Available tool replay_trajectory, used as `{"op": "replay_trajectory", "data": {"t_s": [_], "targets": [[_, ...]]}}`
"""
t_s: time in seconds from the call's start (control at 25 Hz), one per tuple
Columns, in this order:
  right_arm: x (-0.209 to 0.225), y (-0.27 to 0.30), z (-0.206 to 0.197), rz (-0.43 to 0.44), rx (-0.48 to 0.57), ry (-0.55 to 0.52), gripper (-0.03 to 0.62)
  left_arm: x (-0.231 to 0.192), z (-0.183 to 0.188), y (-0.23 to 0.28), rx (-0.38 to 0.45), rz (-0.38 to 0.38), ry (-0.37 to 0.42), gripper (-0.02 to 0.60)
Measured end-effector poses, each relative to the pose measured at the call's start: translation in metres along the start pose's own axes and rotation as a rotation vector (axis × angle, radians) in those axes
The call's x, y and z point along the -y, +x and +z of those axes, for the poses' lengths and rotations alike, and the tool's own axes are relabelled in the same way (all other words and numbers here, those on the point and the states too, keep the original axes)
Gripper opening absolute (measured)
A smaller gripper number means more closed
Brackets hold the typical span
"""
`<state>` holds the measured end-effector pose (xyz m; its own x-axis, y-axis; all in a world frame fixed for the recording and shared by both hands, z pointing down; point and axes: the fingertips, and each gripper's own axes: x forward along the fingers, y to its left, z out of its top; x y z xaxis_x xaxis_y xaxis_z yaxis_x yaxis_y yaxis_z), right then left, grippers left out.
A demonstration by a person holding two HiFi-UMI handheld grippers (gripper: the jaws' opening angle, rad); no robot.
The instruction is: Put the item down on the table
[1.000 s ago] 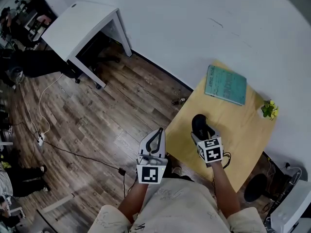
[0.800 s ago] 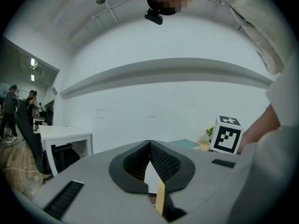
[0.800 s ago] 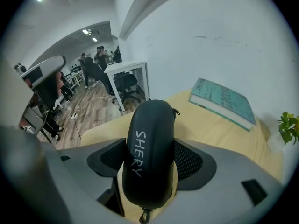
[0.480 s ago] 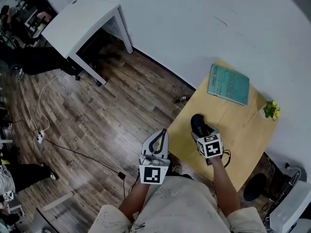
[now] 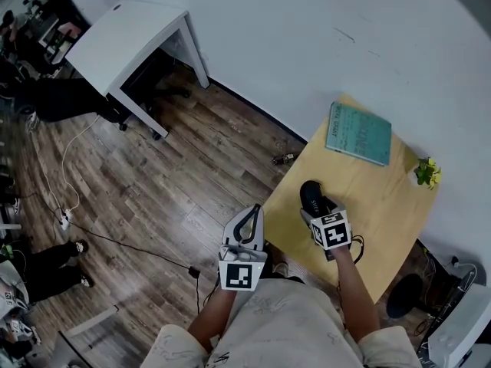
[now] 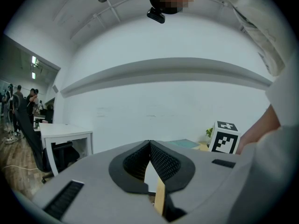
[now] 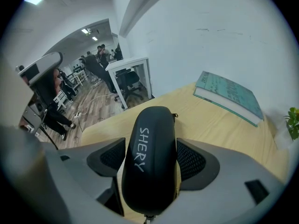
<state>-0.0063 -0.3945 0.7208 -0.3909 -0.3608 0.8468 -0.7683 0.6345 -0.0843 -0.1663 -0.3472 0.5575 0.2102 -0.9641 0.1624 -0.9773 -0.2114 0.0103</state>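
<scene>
Left gripper (image 5: 245, 217): held off the left edge of the wooden table (image 5: 383, 205), jaws pressed together, nothing between them. Right gripper (image 5: 314, 205): over the table's near left part, clamped on a black, oblong, smooth hard-shell case (image 7: 149, 157) lettered "SHERY" in white. Contact between case and table cannot be determined. Teal book (image 5: 358, 134) lies at the table's far end.

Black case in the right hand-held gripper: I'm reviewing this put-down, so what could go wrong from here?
The case is held near the edge of the table, so it might slip to the floor. It is rounded; released above the surface by the right hand-held gripper, it may roll.
</scene>
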Motion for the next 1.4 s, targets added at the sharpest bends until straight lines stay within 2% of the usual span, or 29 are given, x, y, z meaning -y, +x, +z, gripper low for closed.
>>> {"op": "replay_trajectory", "data": {"t_s": [0.28, 0.56, 0.72, 1.08, 1.4], "targets": [[0.001, -0.018, 0.006, 0.002, 0.076, 0.006, 0.35, 0.009, 0.006, -0.005, 0.004, -0.006, 0.011, 0.008], [0.009, -0.059, 0.018, -0.02, 0.19, 0.028, 0.35, 0.028, 0.018, -0.009, 0.013, -0.028, 0.04, 0.008], [0.014, -0.088, 0.023, -0.04, 0.264, 0.018, 0.35, 0.039, 0.027, -0.01, 0.02, -0.016, 0.037, 0.008], [0.023, -0.162, 0.032, -0.086, 0.456, 0.031, 0.35, 0.063, 0.056, -0.013, 0.051, -0.031, 0.067, 0.008], [0.03, -0.244, 0.04, -0.154, 0.705, 0.048, 0.35, 0.08, 0.094, -0.016, 0.143, -0.043, 0.096, 0.008]]}}
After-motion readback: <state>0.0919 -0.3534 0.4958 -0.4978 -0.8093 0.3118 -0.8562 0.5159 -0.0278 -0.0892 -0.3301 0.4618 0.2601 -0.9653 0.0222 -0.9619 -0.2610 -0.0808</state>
